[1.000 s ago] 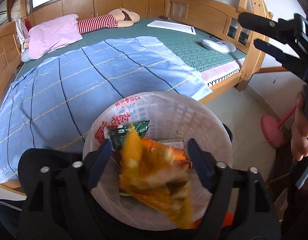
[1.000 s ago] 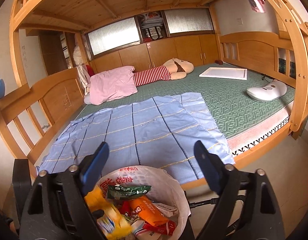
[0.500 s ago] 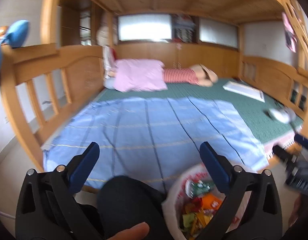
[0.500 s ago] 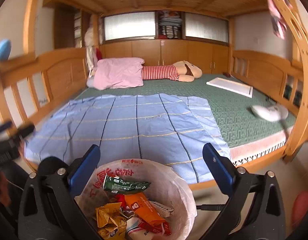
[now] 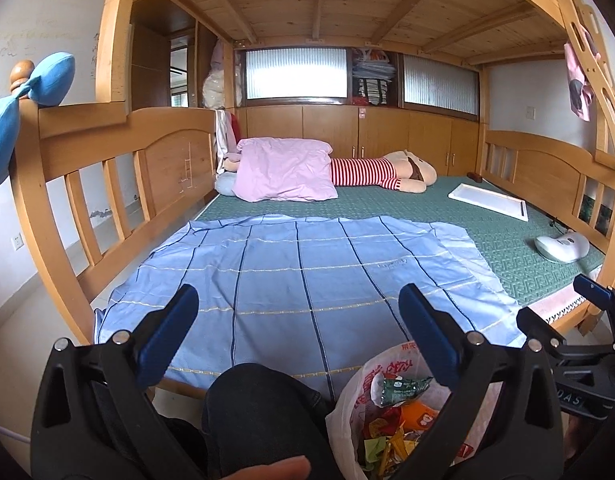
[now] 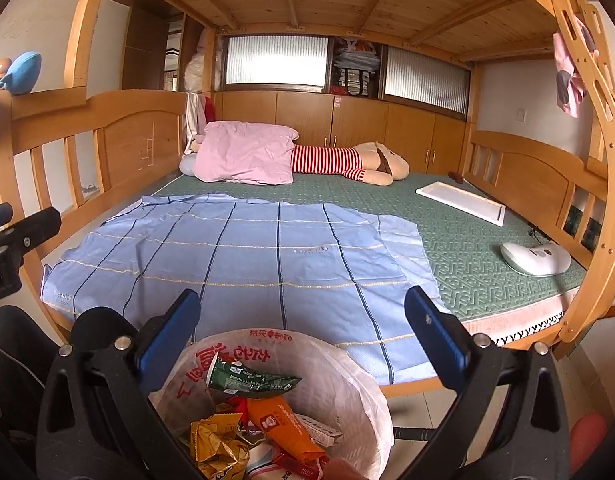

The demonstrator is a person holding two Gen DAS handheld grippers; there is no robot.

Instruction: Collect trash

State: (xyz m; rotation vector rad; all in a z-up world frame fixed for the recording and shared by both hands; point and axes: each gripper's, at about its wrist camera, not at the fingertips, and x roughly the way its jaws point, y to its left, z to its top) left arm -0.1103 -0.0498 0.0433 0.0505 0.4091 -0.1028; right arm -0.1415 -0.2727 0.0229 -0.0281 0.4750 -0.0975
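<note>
Both grippers released, nothing between the pads: left gripper [image 5: 297, 338] over the blue sheet [image 5: 307, 280], right gripper [image 6: 301, 338] over the bin [image 6: 371, 400]. Trash sits in the bin: green packet [image 6: 251, 380], orange packet [image 6: 283, 428], yellow wrapper [image 6: 215, 440]. No loose trash visible on the bed; collection looks about done. Left view alone shows a dark knee [image 5: 259, 408]; right view shows the bin contents more fully.

Glossy crinkled foil wrappers [image 6: 215, 446], thin plastic bin liner [image 6: 359, 396], smooth varnished wooden bedframe [image 6: 139, 140]
</note>
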